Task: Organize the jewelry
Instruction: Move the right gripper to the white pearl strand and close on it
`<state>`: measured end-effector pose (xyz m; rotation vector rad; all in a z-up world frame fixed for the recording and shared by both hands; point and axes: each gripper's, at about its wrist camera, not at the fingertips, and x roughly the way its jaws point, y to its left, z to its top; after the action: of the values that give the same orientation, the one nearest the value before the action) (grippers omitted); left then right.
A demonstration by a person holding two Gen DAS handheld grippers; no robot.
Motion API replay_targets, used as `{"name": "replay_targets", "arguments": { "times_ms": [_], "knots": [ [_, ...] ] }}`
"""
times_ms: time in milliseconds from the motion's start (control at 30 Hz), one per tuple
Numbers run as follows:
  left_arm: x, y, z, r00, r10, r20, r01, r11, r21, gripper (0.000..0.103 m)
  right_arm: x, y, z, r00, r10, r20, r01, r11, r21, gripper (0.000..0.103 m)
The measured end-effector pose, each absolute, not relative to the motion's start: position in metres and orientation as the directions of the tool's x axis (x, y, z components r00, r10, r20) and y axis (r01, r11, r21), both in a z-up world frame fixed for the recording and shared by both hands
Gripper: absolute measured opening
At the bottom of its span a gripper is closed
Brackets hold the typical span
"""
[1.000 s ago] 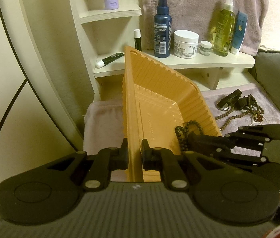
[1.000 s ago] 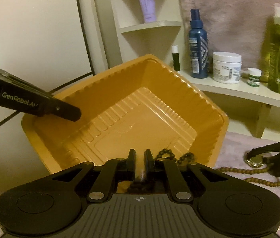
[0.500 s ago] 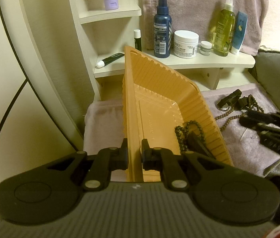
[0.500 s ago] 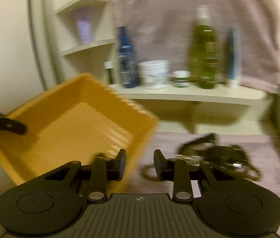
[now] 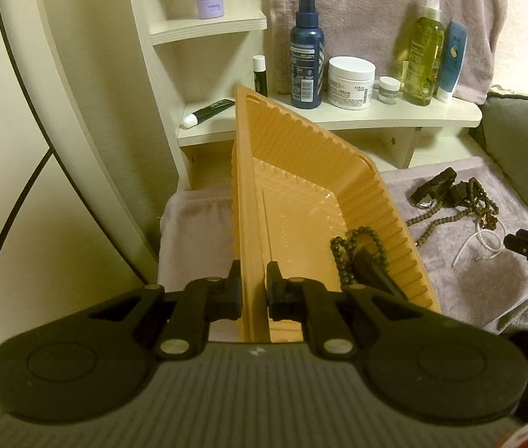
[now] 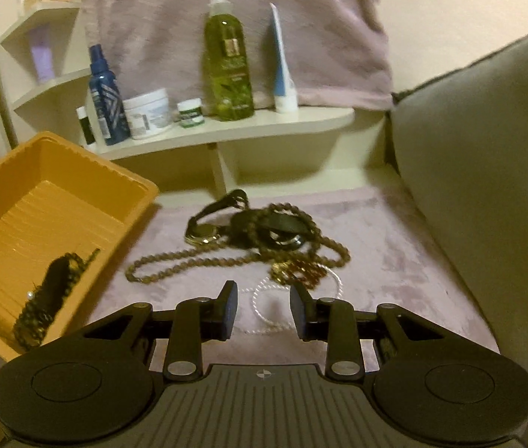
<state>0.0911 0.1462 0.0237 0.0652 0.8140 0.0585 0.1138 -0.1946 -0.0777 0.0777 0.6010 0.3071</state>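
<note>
Jewelry [image 6: 264, 239] lies in a tangled heap on the mauve towel [image 6: 394, 261], just right of the orange tray [image 6: 58, 201]: a brown bead necklace [image 6: 174, 265] stretches its long axis left to right across the towel toward the tray, a white pearl strand [image 6: 260, 298] loops nearest the camera, and black watch straps sit behind. A dark beaded piece [image 5: 342, 254] already rests inside the tray, running lengthwise along its right wall. The left gripper [image 5: 252, 287] is clamped on the tray's near rim, tilting it up on edge. The right gripper [image 6: 264, 310] hangs over the pearl strand with jaws apart, pinching nothing. On the shelf [image 5: 376, 115], the white jar [image 5: 350, 82] reads "CREAM"; other labels are too small to read.
</note>
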Motion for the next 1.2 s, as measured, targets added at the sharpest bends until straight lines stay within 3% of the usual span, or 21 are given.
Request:
{"name": "replay_targets", "arguments": {
  "times_ms": [767, 1200],
  "knots": [
    [0.091, 0.148, 0.024, 0.685, 0.078, -0.725, -0.029, 0.996, 0.080, 0.010, 0.131, -0.205, -0.102, 0.761, 0.268, -0.591, -0.237, 0.963, 0.131, 0.032],
    [0.091, 0.149, 0.022, 0.682, 0.082, -0.726, -0.032, 0.996, 0.083, 0.010, 0.148, -0.176, -0.107, 0.716, 0.333, -0.614, -0.386, 0.921, 0.050, 0.031]
  ]
}}
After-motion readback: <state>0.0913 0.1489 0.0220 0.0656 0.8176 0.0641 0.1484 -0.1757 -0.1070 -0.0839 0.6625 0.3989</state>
